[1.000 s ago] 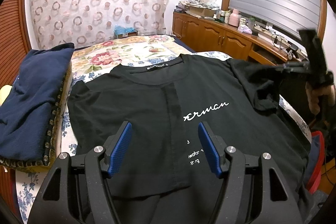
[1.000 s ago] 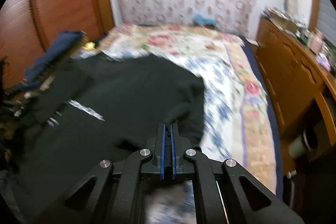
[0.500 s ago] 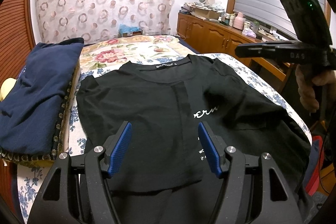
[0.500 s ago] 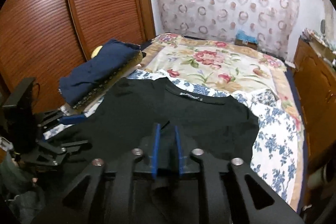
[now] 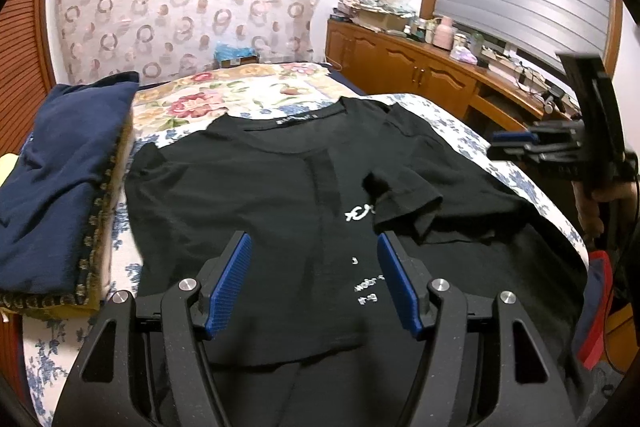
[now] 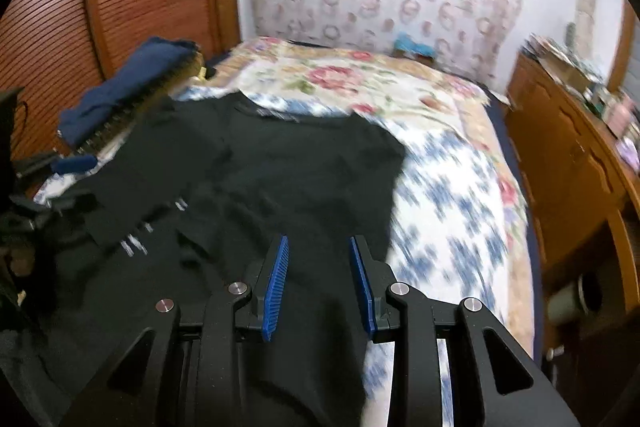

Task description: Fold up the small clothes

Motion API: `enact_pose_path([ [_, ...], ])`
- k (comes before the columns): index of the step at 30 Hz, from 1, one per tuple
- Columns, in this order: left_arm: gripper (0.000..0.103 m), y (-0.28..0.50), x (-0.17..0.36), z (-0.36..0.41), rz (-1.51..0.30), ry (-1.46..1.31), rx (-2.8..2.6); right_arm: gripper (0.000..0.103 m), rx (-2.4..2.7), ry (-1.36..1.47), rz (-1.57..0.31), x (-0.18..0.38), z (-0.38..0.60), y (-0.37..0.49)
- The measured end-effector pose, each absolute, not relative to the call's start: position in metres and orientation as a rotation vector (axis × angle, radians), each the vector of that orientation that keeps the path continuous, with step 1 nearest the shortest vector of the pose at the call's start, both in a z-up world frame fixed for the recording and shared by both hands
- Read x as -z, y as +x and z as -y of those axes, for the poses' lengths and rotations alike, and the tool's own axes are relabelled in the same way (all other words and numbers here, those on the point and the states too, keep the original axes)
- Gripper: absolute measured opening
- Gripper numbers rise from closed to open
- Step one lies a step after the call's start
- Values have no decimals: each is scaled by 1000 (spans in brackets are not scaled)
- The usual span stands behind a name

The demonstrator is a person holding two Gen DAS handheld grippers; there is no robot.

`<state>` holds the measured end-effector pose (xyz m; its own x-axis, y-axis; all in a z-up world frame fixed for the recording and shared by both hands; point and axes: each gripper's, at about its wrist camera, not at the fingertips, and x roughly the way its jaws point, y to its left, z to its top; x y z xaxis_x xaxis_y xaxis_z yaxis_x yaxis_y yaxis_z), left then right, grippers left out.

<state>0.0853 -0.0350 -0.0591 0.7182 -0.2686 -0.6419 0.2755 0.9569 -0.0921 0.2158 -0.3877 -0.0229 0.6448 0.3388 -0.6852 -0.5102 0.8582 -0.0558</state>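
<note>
**Now: black T-shirt flat on the bed, one sleeve folded inward**

Directly ahead of the left gripper [image 5: 314, 281] lies a black T-shirt [image 5: 256, 203], spread flat with its collar at the far end and its hem running under the gripper body. A vertical crease or darker band runs down from the neckline. The sleeve [image 5: 404, 195] ahead and to the right of the left gripper is folded inward over the chest, covering part of the white script lettering [image 5: 358, 214]; smaller white print sits lower, just left of the gripper's right pad. The opposite sleeve lies out flat, ahead and to the left.

The left gripper's jaws stand wide apart above the shirt, with nothing pressed between the blue pads. The right gripper [image 6: 320, 281] has just been opening its jaws; they stand parted above the shirt's side, with black cloth seen beneath the gap but no fabric pinched. In the left wrist view it appears off to the right of the shirt, held in a hand [image 5: 600, 203].

Under the shirt is a bed [image 6: 452, 227] with a floral cover. Left of the left gripper, folded navy clothing [image 5: 60, 171] rests on a cushion. Far to the right stands a wooden cabinet [image 5: 400, 67].
</note>
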Motion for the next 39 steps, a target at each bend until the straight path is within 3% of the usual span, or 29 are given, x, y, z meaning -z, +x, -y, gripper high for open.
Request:
enact_pose_path([
  [10, 66, 89, 65, 78, -751, 20, 431, 33, -344, -249, -761, 50, 434, 172],
  [23, 40, 105, 78, 153, -853, 97, 662, 34, -257, -185, -769, 66, 463, 157],
  [32, 36, 115, 89, 189, -894, 155, 718, 36, -260, -168, -756, 69, 469, 156],
  [33, 33, 114, 88, 191, -884, 167, 715, 36, -261, -167, -755, 71, 469, 158],
  [35, 11, 113, 88, 189, -880, 178, 705, 36, -265, -165, -753, 73, 470, 161],
  [36, 6, 113, 88, 187, -885, 176, 710, 36, -267, -166, -754, 73, 470, 161],
  [39, 5, 105, 77, 175, -861, 151, 717, 36, -273, -168, -756, 73, 471, 162],
])
